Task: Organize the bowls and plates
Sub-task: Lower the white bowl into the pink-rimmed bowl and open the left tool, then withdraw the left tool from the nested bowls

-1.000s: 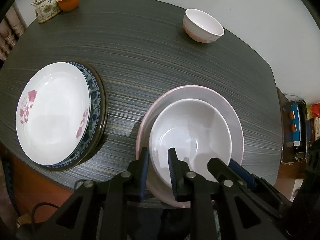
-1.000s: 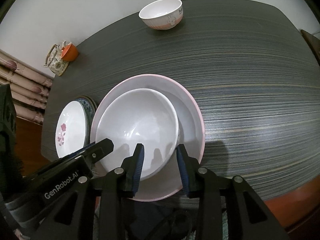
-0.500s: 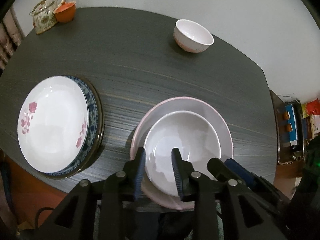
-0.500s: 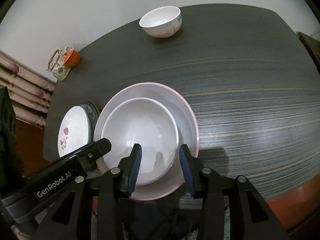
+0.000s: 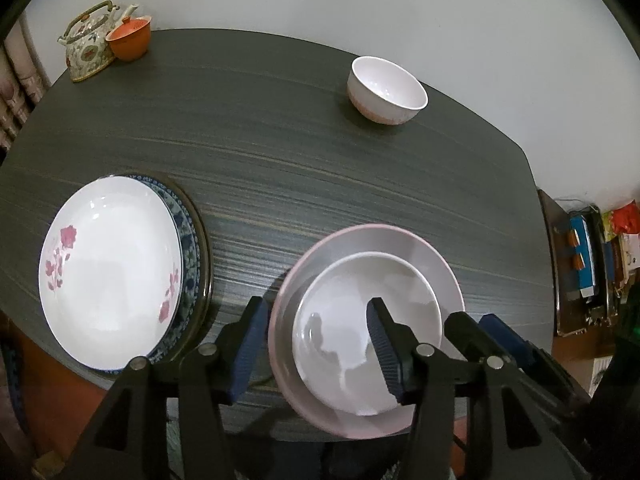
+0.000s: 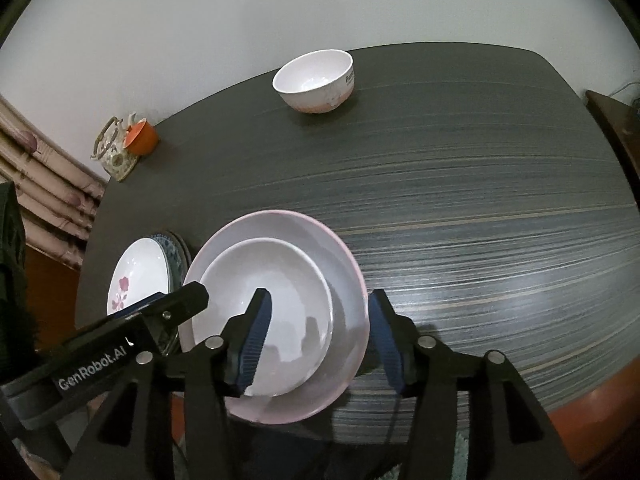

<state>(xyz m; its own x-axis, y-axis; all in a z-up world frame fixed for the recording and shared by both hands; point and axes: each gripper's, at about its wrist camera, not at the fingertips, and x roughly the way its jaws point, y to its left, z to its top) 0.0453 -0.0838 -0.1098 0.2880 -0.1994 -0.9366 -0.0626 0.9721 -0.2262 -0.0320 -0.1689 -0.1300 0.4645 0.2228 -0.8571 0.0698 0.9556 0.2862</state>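
Observation:
A white bowl (image 5: 360, 320) (image 6: 272, 312) rests inside a wide pink-rimmed bowl (image 5: 400, 240) (image 6: 344, 264) at the table's near edge. My left gripper (image 5: 316, 344) is open above their left rims, empty. My right gripper (image 6: 320, 340) is open above their right rims, empty. A white floral plate (image 5: 108, 272) (image 6: 136, 276) lies on a blue patterned plate (image 5: 188, 256) to the left. A small white-and-pink bowl (image 5: 384, 92) (image 6: 316, 80) stands at the far side.
A floral teapot (image 5: 88, 44) (image 6: 112, 152) and an orange cup (image 5: 130, 38) (image 6: 142, 138) stand at the far left corner of the dark striped table (image 5: 280, 152) (image 6: 480, 200). A cluttered shelf (image 5: 588, 256) is off the right edge.
Both grippers have opened wide and pulled back and up from the nested bowls, which stay on the table.

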